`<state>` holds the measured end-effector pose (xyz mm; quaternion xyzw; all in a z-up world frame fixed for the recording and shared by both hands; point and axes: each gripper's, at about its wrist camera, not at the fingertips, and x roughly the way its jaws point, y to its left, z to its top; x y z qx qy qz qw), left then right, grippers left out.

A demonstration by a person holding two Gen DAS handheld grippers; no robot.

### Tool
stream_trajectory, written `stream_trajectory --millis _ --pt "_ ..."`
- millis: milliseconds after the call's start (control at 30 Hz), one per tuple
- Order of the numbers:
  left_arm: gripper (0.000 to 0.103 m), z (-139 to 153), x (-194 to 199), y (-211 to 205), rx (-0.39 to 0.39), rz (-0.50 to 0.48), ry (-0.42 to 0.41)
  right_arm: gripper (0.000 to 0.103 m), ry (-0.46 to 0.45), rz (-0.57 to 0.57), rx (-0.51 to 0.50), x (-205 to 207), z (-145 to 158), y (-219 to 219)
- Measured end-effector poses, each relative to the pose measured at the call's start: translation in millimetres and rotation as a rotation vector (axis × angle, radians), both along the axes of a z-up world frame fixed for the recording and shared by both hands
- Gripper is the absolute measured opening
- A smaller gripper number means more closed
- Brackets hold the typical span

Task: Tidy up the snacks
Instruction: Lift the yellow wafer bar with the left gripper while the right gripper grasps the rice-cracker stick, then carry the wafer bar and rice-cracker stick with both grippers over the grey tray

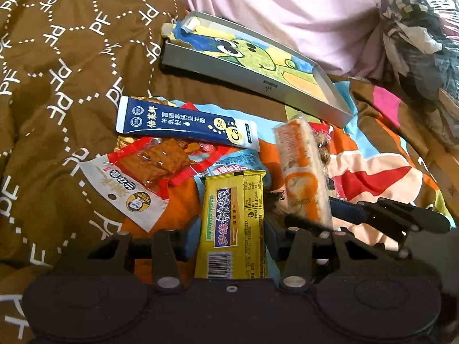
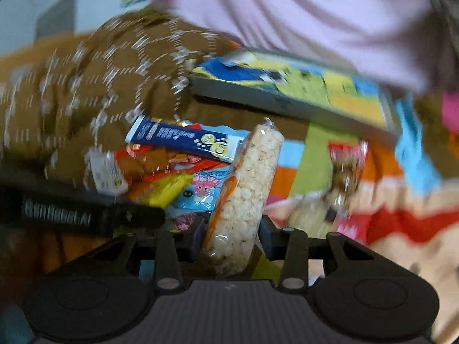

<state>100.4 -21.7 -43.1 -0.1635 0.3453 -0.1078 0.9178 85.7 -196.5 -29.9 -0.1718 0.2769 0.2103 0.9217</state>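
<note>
My left gripper (image 1: 231,235) is shut on a yellow cracker packet (image 1: 233,223), which stands between its blue pads. My right gripper (image 2: 232,233) is shut on a rice cake bar (image 2: 243,197) in a clear and orange wrapper; the bar also shows in the left wrist view (image 1: 302,172), with the right gripper's fingers (image 1: 401,218) under it. On the bed lie a dark blue sachet (image 1: 183,124), a red dried tofu pack (image 1: 160,160), a white packet (image 1: 126,195) and a light blue packet (image 1: 229,166). A shallow grey box (image 1: 229,68) with a cartoon picture lies beyond them.
A brown patterned quilt (image 1: 63,86) covers the left. A colourful striped sheet (image 1: 381,154) lies on the right with a red nut packet (image 2: 347,169) on it. A pink cloth (image 1: 287,8) is behind the box, and bagged clothes (image 1: 424,37) are at far right.
</note>
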Motion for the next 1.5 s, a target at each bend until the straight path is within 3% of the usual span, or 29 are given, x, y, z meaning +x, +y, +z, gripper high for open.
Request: stream_trajectory --millis 100,467,567,733,900,1100,1300,1500 --pt "0.048 5.3 -0.6 -2.3 -0.005 0.012 -0.009 0.043 -0.055 0.028 -0.072 -10.9 -2.2 10.2" --pt "0.048 17.6 -5.2 -4.2 -0.01 0.063 -0.029 0.036 -0.158 0.015 -0.141 -15.9 4.2 7.3" --pt "0.048 26.8 -2.4 -3.4 -0.003 0.087 -0.044 0.034 -0.222 0.019 -0.198 -19.2 7.0 7.4" --pt "0.048 45.9 11.7 0.6 -0.015 0.144 -0.07 0.034 -0.242 0.029 -0.242 -12.6 7.6 2.0" --pt "0.048 59.7 28.5 -2.8 -0.011 0.177 -0.088 0.034 -0.37 0.065 -0.328 -4.7 9.9 1.2" --pt "0.049 81.6 68.1 -15.6 0.012 0.191 -0.129 0.034 -0.454 -0.007 -0.254 36.3 23.3 -9.7" --pt "0.049 103.5 125.7 -34.5 -0.031 0.218 -0.156 0.034 -0.473 -0.128 -0.103 86.9 35.5 -32.3" --pt "0.049 114.2 184.3 -60.4 -0.061 0.228 -0.207 0.034 -0.528 -0.182 -0.052 118.3 41.7 -52.9"
